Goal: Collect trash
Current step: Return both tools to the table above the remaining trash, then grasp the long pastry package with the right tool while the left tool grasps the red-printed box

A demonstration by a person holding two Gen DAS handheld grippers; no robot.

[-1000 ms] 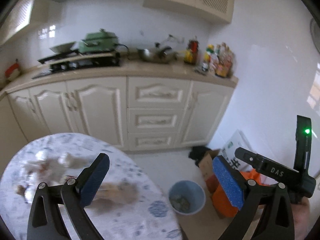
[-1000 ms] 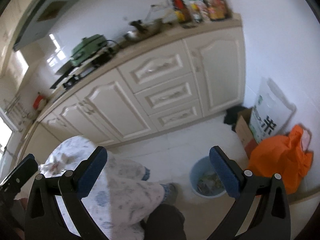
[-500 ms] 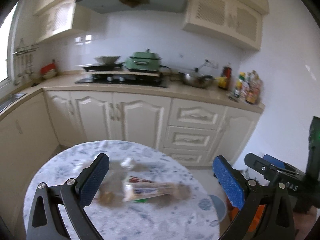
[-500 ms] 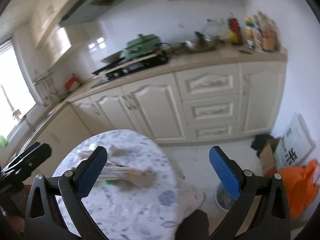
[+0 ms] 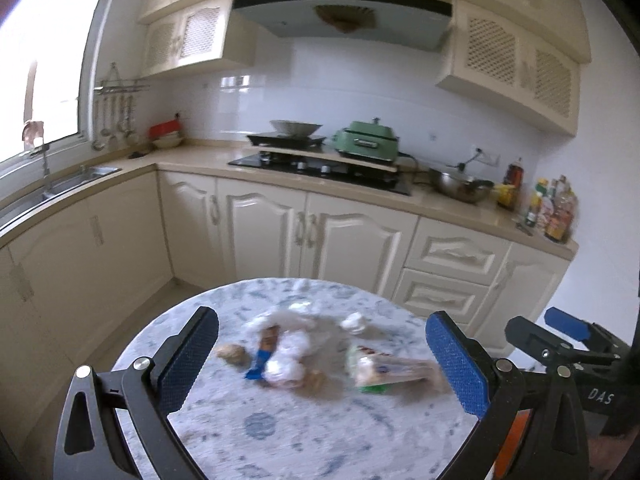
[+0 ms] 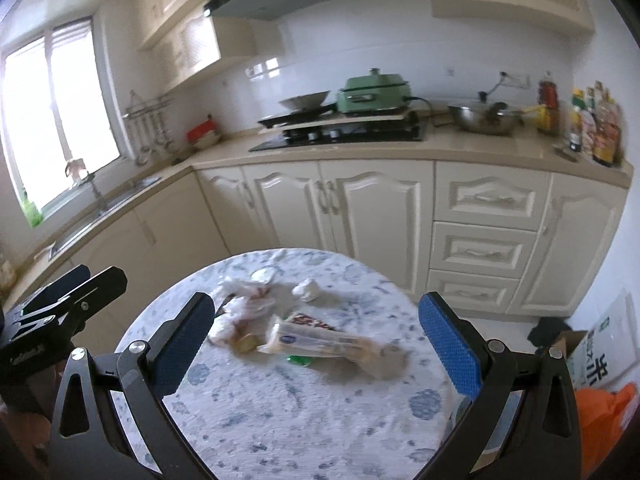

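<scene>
Both views have swung up from the floor bin to the round table [image 5: 320, 432]. Left gripper [image 5: 320, 364] and right gripper [image 6: 316, 340] hover above it, jaws wide, empty. Trash lies mid-table: crumpled tissues [image 5: 290, 354], then a long wrapper [image 6: 320, 340].

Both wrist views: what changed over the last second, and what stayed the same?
Both grippers swung up and leftward, from the floor and blue bin to the round table. The left gripper and right gripper now face the trash pile: long wrapper, crumpled tissues. Nothing was grasped or released; both jaws stayed wide open and empty.
</scene>
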